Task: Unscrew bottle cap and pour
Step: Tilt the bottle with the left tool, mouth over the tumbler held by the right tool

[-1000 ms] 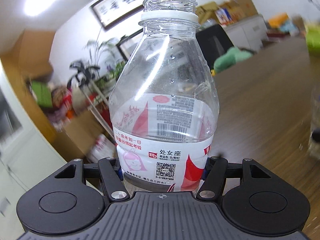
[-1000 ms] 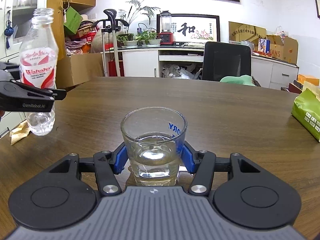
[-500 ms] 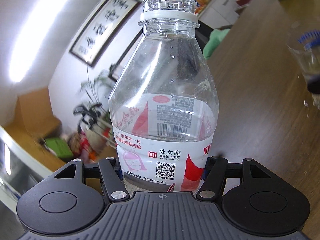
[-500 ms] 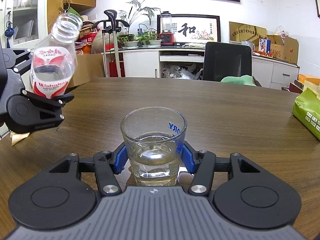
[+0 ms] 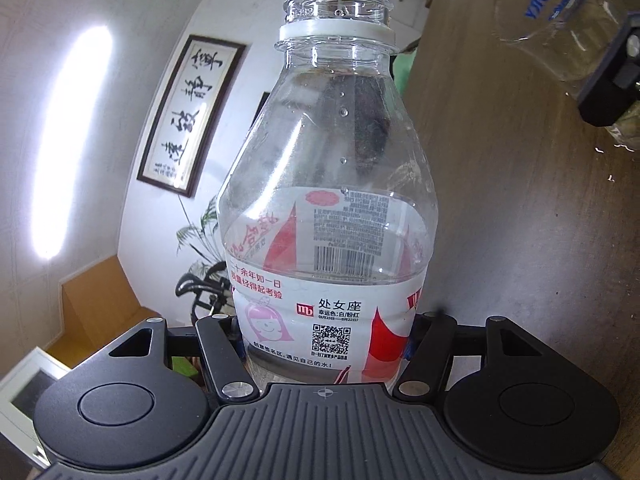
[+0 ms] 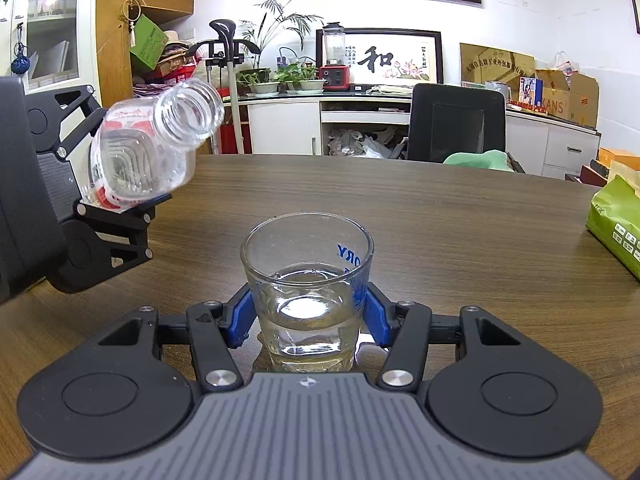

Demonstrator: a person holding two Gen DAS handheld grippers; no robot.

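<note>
My left gripper [image 5: 326, 344] is shut on a clear plastic bottle [image 5: 328, 216] with a red and white label. The bottle has no cap and holds a little water. In the right wrist view the bottle [image 6: 148, 152] is tilted far over above the table, left of the glass, its open mouth pointing toward the camera and the glass. My right gripper [image 6: 308, 316] is shut on a clear glass [image 6: 306, 288] that stands on the wooden table [image 6: 460, 232] and holds some water. The glass also shows at the top right of the left wrist view [image 5: 560, 20]. No cap is in view.
A green packet [image 6: 616, 220] lies at the table's right edge. A black office chair [image 6: 456, 128] stands behind the table's far edge. White cabinets, plants and boxes line the back wall.
The left gripper has tipped the bottle from upright to steeply tilted and moved it closer to the glass. The right gripper and the glass have not moved.
</note>
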